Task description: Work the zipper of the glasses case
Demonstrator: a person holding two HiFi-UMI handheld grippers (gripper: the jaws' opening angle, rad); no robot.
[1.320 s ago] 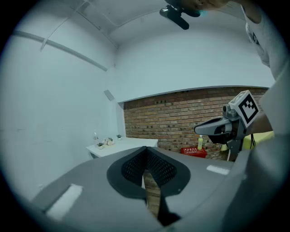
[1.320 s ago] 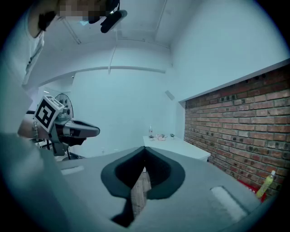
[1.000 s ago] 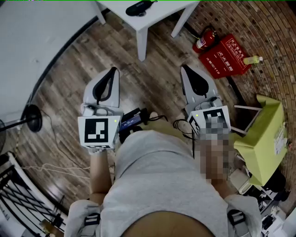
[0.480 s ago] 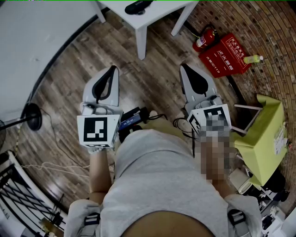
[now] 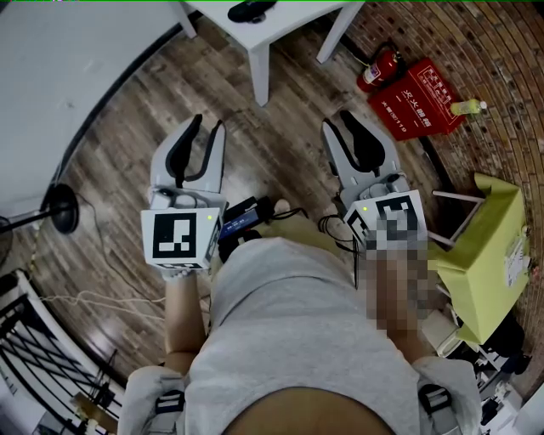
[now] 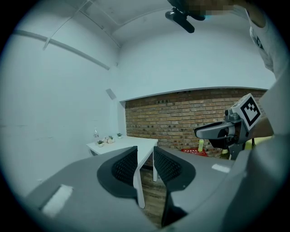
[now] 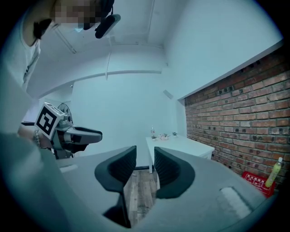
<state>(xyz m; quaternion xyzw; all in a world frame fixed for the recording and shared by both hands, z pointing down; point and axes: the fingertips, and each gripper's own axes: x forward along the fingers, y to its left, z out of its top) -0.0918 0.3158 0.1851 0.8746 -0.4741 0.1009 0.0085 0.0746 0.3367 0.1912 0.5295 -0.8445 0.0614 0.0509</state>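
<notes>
A dark oblong thing [image 5: 252,10], possibly the glasses case, lies on the white table [image 5: 280,30] at the top edge of the head view; it is too small to make out. Both grippers hang in the air over the wooden floor, well short of the table. The jaws of my left gripper [image 5: 209,123] are opening, and nothing is between them [image 6: 145,152]. My right gripper [image 5: 338,121] is opening its jaws too, with only air in the gap [image 7: 145,152]. Each gripper view shows the other gripper from the side, the right gripper [image 6: 217,131] and the left gripper [image 7: 84,134].
A fire extinguisher [image 5: 379,70] and a red box [image 5: 416,100] sit by the brick wall at right. A yellow-green box [image 5: 486,255] stands close to my right arm. A round stand base [image 5: 59,212] and cables lie on the floor at left. Small plants stand on the table [image 6: 122,144].
Both grippers were shut in the earlier frames; now the jaws of each stand apart. The hands have hardly shifted.
</notes>
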